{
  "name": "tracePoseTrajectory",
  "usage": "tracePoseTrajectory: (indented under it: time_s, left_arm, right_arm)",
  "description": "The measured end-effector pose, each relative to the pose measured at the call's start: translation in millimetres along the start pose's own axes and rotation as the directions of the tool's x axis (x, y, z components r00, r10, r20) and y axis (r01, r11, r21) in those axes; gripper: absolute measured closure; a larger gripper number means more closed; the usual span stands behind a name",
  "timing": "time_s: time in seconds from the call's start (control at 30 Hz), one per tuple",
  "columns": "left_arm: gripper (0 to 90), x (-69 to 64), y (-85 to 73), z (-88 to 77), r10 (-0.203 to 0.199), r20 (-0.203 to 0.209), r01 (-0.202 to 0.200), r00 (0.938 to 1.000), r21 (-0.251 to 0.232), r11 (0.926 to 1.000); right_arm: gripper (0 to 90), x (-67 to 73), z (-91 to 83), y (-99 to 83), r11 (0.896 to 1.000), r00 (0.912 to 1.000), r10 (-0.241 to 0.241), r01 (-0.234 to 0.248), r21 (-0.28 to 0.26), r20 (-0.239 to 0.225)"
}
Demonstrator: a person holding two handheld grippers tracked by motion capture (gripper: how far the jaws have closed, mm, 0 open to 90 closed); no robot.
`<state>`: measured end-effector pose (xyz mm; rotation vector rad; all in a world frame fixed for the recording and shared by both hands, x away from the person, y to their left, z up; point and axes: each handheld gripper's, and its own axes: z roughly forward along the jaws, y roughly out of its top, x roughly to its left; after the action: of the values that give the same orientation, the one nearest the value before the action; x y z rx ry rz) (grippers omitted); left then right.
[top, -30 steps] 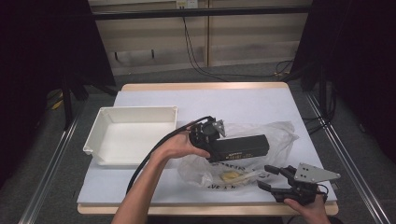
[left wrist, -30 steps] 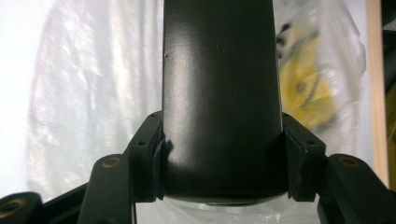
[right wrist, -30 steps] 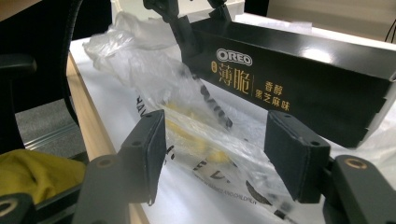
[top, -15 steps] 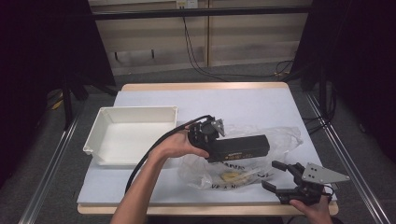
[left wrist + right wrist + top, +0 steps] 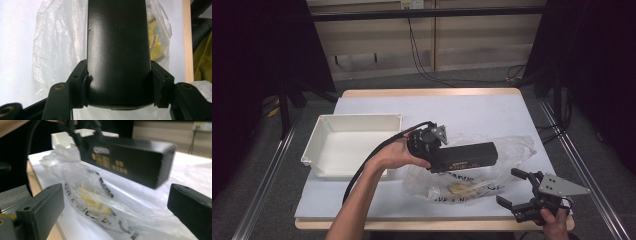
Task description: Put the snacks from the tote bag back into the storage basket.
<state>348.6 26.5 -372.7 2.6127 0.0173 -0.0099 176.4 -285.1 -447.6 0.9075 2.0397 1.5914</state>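
Nearest me, at the table's front right corner, my right hand [image 5: 556, 223] holds the right gripper [image 5: 515, 189] low over the edge, its jaws spread wide with nothing between them. In the right gripper view those two black jaws stand far apart at the bottom corners, framing what lies ahead.

Just beyond it lies a crumpled clear plastic bag [image 5: 462, 186] on the white table [image 5: 472, 112], with dark printed lettering along its near side and something yellow inside. The bag spreads from the table's middle toward the right edge.

Over the bag, my left gripper [image 5: 120, 100] pinches one end of a long black box [image 5: 467, 156]. In the left gripper view both jaws press against the box's two sides, and the box runs straight away from the camera, with the bag [image 5: 57, 45] under it. In the right gripper view the box [image 5: 130, 160] hangs above the bag [image 5: 100, 202], clear of the table, its side bearing pale printed marks too blurred to read. My left hand [image 5: 394, 154] wraps the gripper body, forearm coming in from the bottom left, a black cable curving beside it.

Farther left sits an empty white tray [image 5: 314, 150], touching nothing else. Beyond the table's far edge are a grey floor and cables.
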Motion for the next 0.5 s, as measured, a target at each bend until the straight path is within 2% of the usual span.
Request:
tracePoseTrajectory:
  time_s: [0.07,0.1,0.13,0.17,0.2,0.33,0.5]
  left_arm:
    - [42.7,-0.1,-0.2,-1.2,0.003,-0.001,-0.003,1.0,0.0,1.0]
    - [42.7,-0.8,-0.5,-1.9,0.0,-0.003,0.0,1.0,-0.003,1.0]
    - [42.7,0.5,-0.6,-3.9,0.017,0.005,-0.017,0.9998,0.01,0.9998]
    - [42.6,-0.7,-1.1,-3.9,0.0,0.001,0.0,1.0,-0.005,1.0]
    - [42.6,-0.4,-1.9,-5.9,0.0,0.002,0.0,1.0,-0.009,1.0]
    - [42.7,0.7,-3.2,-9.7,0.005,0.004,-0.005,1.0,-0.011,0.9999]
    - [42.7,1.0,-6.1,-18.5,0.007,-0.003,-0.007,1.0,-0.005,1.0]
  right_arm:
    - [0.0,-0.3,0.4,-0.3,1.0,0.9999,0.002,-0.002,-0.003,0.012]
    - [0.0,-0.1,0.0,-1.0,1.0,0.9995,-0.014,0.015,-0.01,0.027]
    - [0.0,-0.1,0.0,-1.0,1.0,0.9995,-0.014,0.015,-0.01,0.027]
    - [0.0,-1.7,1.1,-2.3,1.0,0.9998,-0.013,0.013,0.015,0.012]
    - [0.1,-2.0,2.1,-3.4,1.0,1.0,-0.003,0.003,0.021,0.004]
    - [0.5,-1.2,4.0,-5.0,1.0,0.9997,-0.009,0.009,0.019,0.022]
    - [0.1,-1.2,6.0,-7.5,1.0,0.9986,-0.02,0.021,-0.022,0.05]
